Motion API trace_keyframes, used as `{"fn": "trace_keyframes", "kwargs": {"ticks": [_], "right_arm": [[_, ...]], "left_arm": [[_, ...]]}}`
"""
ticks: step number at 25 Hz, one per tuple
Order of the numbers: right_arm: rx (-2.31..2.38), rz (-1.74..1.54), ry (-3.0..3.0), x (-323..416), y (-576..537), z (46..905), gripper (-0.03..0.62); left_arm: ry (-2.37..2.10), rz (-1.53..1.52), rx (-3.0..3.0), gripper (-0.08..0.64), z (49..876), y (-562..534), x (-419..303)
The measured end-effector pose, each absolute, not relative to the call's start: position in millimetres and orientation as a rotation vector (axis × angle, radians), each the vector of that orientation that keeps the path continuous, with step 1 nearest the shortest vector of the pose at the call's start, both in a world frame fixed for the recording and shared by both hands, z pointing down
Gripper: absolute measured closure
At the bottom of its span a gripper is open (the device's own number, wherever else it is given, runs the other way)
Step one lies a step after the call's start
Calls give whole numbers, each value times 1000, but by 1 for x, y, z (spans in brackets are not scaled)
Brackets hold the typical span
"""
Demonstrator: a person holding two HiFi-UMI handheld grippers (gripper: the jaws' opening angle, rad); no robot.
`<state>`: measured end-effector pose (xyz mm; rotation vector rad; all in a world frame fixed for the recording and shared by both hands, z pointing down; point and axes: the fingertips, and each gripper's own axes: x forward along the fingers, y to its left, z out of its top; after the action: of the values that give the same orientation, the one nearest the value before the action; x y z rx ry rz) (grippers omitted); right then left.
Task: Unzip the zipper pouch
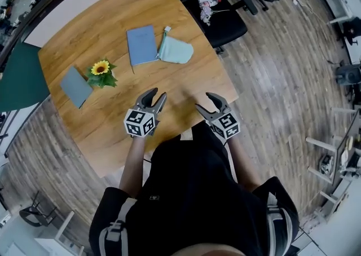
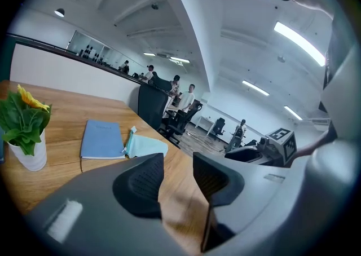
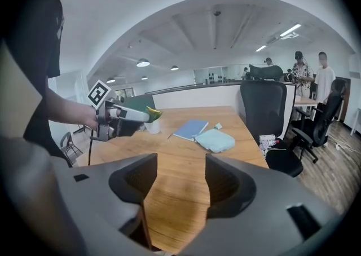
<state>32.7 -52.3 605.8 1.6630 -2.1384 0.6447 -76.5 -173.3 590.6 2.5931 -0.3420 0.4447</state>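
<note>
A light teal zipper pouch (image 1: 175,51) lies flat near the far edge of the wooden table (image 1: 113,119), right of a blue notebook (image 1: 141,45). It shows too in the left gripper view, the pouch (image 2: 145,146), and in the right gripper view, the pouch (image 3: 215,140). My left gripper (image 1: 153,98) hovers over the table's near part, open, with nothing between its jaws. My right gripper (image 1: 204,101) hovers near the table's near right corner, open and empty. Both stand well short of the pouch.
A potted sunflower (image 1: 101,73) and a grey-blue notebook (image 1: 75,86) sit on the table's left. A black office chair (image 1: 217,15) stands beyond the far right edge. Several people stand in the office background (image 3: 307,74).
</note>
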Motion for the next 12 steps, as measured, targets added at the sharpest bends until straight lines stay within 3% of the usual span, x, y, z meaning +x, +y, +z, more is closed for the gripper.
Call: {"fn": "trace_keyframes", "kwargs": {"ticks": [12], "right_arm": [[1550,649,-2238,74,-96,615,342]], "left_arm": [[-536,496,2546,420,640,-233,-31]]}}
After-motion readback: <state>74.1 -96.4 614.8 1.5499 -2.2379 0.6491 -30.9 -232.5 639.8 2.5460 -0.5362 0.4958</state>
